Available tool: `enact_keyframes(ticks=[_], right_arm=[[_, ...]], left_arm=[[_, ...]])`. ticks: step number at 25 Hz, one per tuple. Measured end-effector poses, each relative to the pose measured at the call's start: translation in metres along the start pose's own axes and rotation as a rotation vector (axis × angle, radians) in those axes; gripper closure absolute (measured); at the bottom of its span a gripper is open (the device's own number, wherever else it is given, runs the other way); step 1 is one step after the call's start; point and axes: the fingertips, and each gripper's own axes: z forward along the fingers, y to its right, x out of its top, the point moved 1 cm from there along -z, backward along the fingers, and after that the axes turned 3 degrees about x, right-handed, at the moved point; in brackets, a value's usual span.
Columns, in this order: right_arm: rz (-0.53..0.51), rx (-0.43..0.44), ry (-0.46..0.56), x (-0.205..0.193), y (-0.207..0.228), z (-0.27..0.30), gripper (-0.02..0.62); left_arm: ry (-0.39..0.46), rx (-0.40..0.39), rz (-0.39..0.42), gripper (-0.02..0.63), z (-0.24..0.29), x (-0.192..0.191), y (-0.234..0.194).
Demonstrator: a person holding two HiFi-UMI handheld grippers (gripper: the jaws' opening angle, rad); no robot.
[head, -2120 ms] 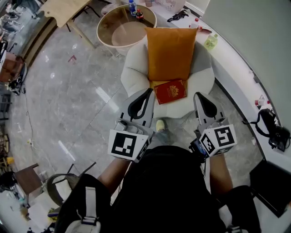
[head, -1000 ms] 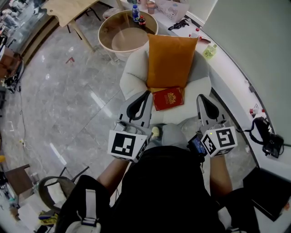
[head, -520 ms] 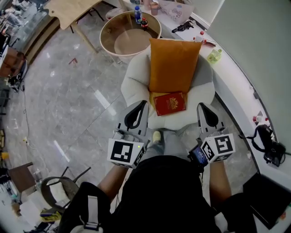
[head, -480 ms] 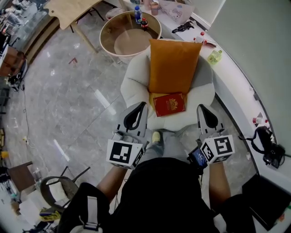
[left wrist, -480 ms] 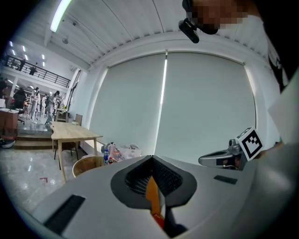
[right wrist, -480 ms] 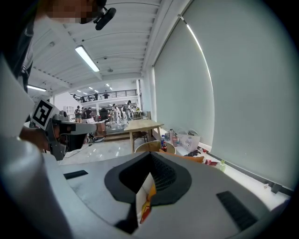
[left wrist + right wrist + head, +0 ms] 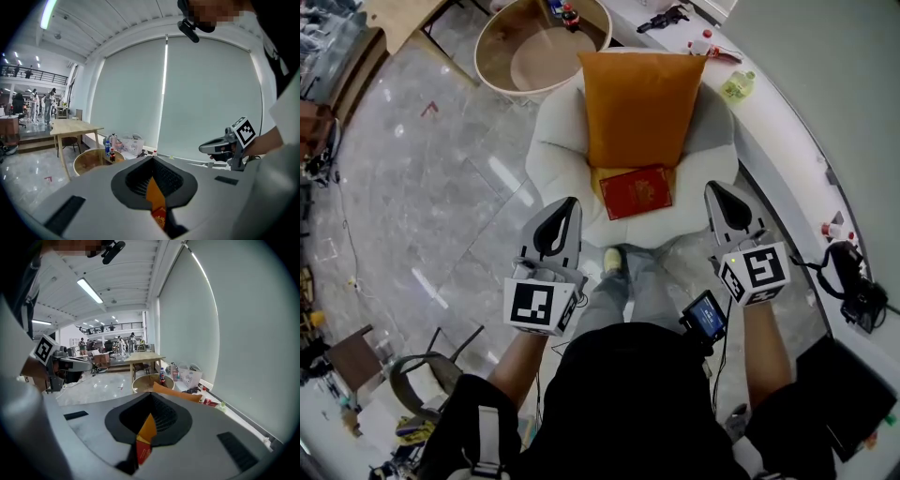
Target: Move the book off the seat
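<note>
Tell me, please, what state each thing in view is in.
Book: closed, lying flat on the seat.
Cushion: propped upright behind the book.
Left claw: shut, empty, short of the book.
Right claw: shut, empty, short of the book.

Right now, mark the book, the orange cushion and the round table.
book (image 7: pixel 635 192), head view, centre of the red cover.
orange cushion (image 7: pixel 637 108), head view, middle of its front face.
round table (image 7: pixel 534 67), head view, bare top.
</note>
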Motion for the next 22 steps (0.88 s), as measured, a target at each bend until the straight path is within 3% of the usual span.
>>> enact_keyframes(ticks=[7, 16, 22], right_arm=[[0.034, 0.076, -0.123, -0.088, 0.038, 0.039, 0.584], [0.147, 0.162, -0.258, -0.23, 0.074, 0.118, 0.584], [0.197, 0.205, -0.366, -0.329, 0.08, 0.181, 0.584]], left_arm=[[-0.049, 0.02, -0.024, 0.595, 0.053, -0.041, 0.009], [-0.211, -0.02, -0.019, 0.595, 0.129, -0.165, 0.013], [-0.272, 0.003, -0.043, 0.595, 0.168, -0.238, 0.01]])
